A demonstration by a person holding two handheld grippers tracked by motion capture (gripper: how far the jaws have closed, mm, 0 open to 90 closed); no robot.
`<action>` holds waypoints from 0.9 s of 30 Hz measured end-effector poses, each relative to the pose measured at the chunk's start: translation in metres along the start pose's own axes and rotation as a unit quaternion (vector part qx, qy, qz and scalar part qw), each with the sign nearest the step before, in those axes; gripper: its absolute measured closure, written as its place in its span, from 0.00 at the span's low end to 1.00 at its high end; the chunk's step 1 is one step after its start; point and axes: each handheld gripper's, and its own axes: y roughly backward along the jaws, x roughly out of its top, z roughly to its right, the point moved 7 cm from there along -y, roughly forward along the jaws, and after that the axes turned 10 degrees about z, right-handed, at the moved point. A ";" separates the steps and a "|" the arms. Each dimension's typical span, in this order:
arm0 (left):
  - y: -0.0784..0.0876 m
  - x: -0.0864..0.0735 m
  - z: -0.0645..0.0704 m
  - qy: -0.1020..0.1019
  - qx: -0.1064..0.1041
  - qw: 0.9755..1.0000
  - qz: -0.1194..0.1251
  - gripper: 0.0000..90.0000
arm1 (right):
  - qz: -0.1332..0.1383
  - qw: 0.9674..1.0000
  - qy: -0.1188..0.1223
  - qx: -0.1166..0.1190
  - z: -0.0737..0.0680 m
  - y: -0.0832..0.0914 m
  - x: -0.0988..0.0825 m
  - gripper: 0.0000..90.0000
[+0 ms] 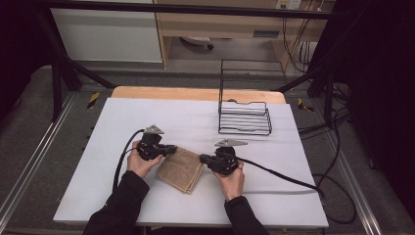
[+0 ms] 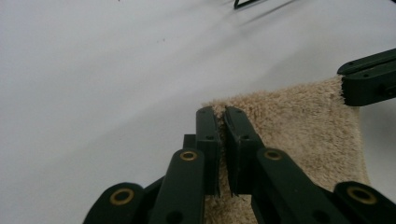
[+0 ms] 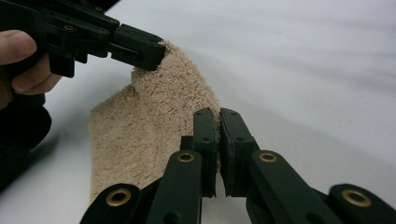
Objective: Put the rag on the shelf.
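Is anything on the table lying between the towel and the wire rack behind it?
Nothing visible. The towel is pinched at two corners by the left hand-held gripper and right hand-held gripper; bare white table lies between it and the wire rack.

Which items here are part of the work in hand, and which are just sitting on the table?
In use:
beige towel, folded on the white table
left gripper, shut on one towel corner
right gripper, shut on another corner

Lying about:
black wire rack, far side, untouched

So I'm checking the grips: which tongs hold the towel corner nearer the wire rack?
The right tongs: they pinch the towel on the wire rack side; the left tongs grip the opposite corner.
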 end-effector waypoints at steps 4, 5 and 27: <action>0.013 0.005 0.007 -0.008 -0.001 1.000 0.019 0.94 | 0.015 1.000 0.015 0.019 -0.004 0.006 0.007 0.96; 0.016 0.006 0.009 -0.009 -0.002 1.000 0.023 0.94 | 0.017 0.999 0.019 0.021 -0.004 0.008 0.008 0.96; 0.034 0.027 0.052 -0.038 0.017 0.994 0.105 0.94 | 0.067 0.994 0.086 0.029 -0.009 0.051 0.042 0.96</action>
